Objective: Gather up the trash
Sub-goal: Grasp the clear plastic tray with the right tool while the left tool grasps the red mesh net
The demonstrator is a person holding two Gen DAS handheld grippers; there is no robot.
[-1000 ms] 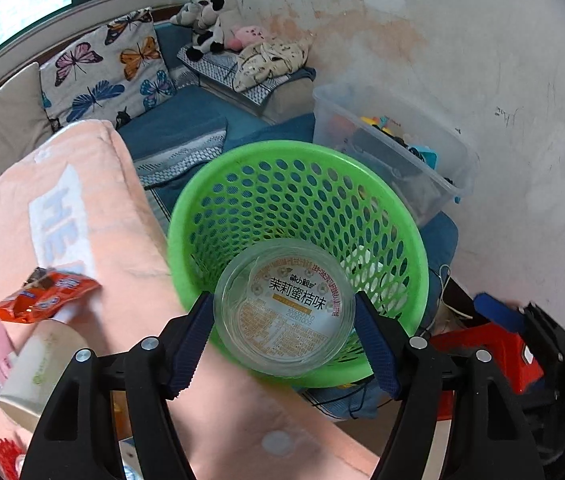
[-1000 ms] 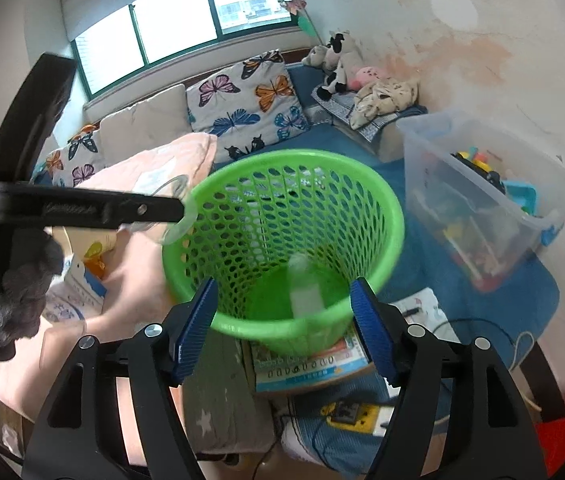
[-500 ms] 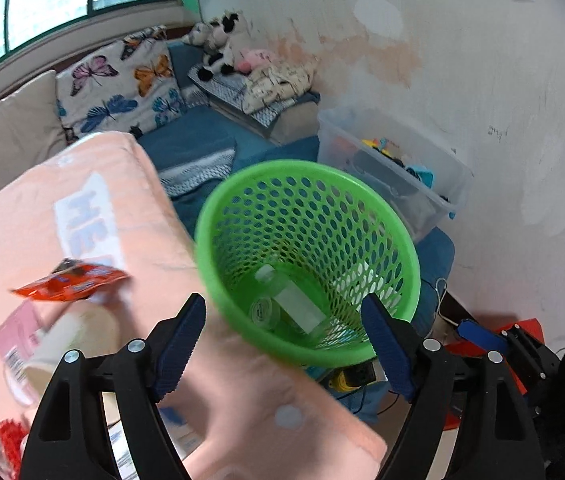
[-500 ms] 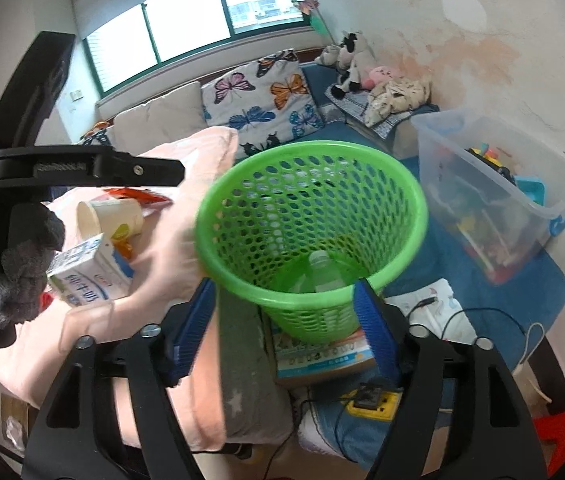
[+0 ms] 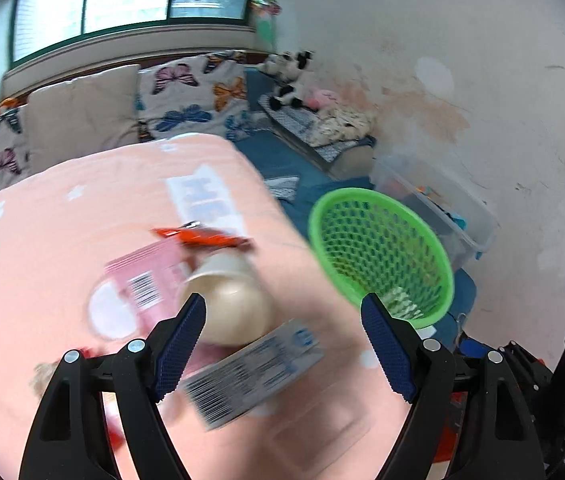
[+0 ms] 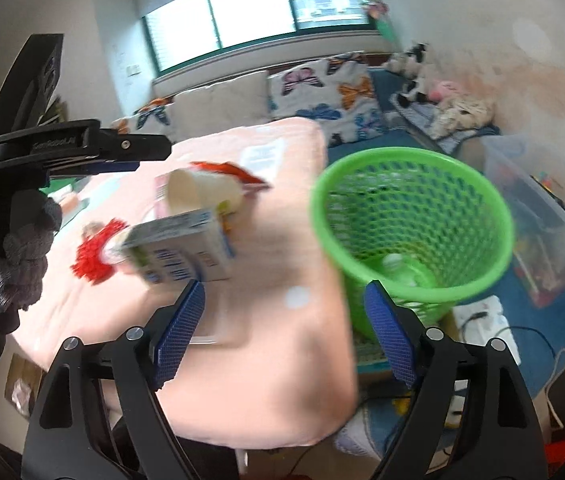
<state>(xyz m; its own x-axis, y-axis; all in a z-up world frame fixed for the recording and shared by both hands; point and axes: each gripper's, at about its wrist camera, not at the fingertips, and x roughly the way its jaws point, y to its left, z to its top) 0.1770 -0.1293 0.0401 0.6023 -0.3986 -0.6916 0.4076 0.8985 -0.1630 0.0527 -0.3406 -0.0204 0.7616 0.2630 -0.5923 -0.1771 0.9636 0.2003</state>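
Note:
A green mesh basket stands beside the pink-covered table, with a clear bottle lying in its bottom. On the table lie a tipped paper cup, a milk carton, an orange wrapper, a pink packet and a red frilly piece. My left gripper is open above the cup and carton, holding nothing. My right gripper has its jaws opening over the table edge, nothing between them.
A clear storage bin of small items sits behind the basket by the stained wall. A sofa with butterfly cushions and plush toys lines the window side. Cables and a book lie on the floor under the basket.
The round clear lid left my left gripper and went into the basket. Both grippers have swung left, from above the basket to over the table; the right one's jaws have widened.

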